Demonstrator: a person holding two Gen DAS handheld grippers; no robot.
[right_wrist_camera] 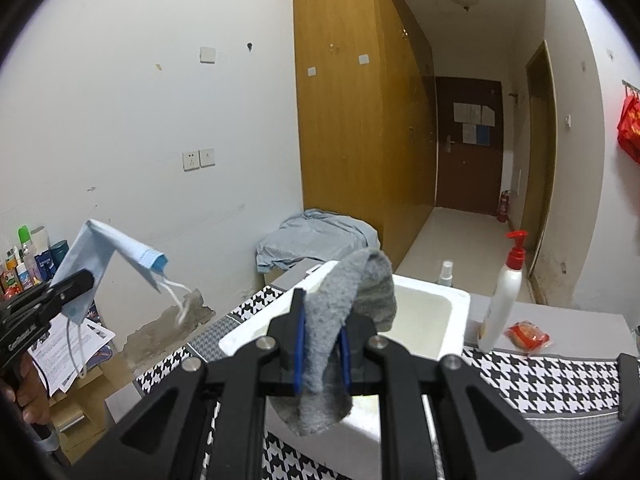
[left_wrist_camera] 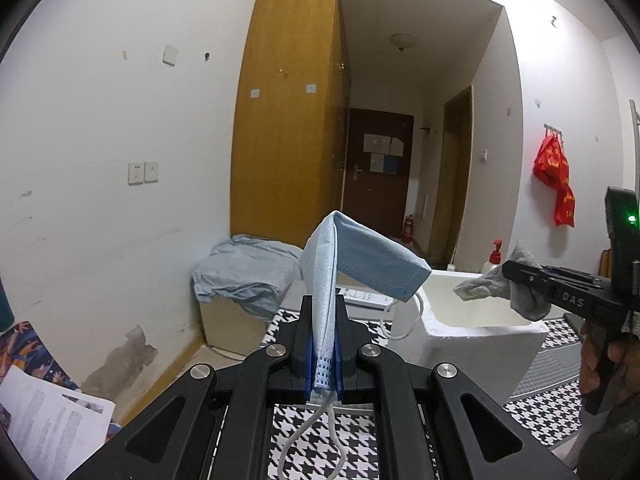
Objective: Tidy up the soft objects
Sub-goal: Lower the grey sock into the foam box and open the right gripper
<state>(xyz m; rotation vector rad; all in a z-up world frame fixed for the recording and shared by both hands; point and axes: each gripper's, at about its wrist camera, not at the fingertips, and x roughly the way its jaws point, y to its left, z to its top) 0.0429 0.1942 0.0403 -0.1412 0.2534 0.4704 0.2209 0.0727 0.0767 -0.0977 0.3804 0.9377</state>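
Observation:
My left gripper (left_wrist_camera: 323, 300) is shut on a light blue face mask (left_wrist_camera: 360, 260), folded over, with white ear loops hanging down; it also shows at the left of the right wrist view as the mask (right_wrist_camera: 116, 256) in the left gripper (right_wrist_camera: 86, 280). My right gripper (right_wrist_camera: 322, 300) is shut on a grey sock (right_wrist_camera: 352, 292) that droops over the jaws, and from the left wrist view the sock (left_wrist_camera: 516, 280) hangs above the box. A white foam box (right_wrist_camera: 452, 308) stands open on the houndstooth cloth, just ahead of both grippers; the same box (left_wrist_camera: 472, 340) sits right of the mask.
A white pump bottle (right_wrist_camera: 504, 300) with a red top and a red packet (right_wrist_camera: 528, 334) stand right of the box. A small spray bottle (right_wrist_camera: 445, 272) is behind it. Blue-grey cloth (right_wrist_camera: 320, 236) lies on a low cabinet by the wooden wardrobe (right_wrist_camera: 352, 100). Papers (left_wrist_camera: 52, 412) lie at left.

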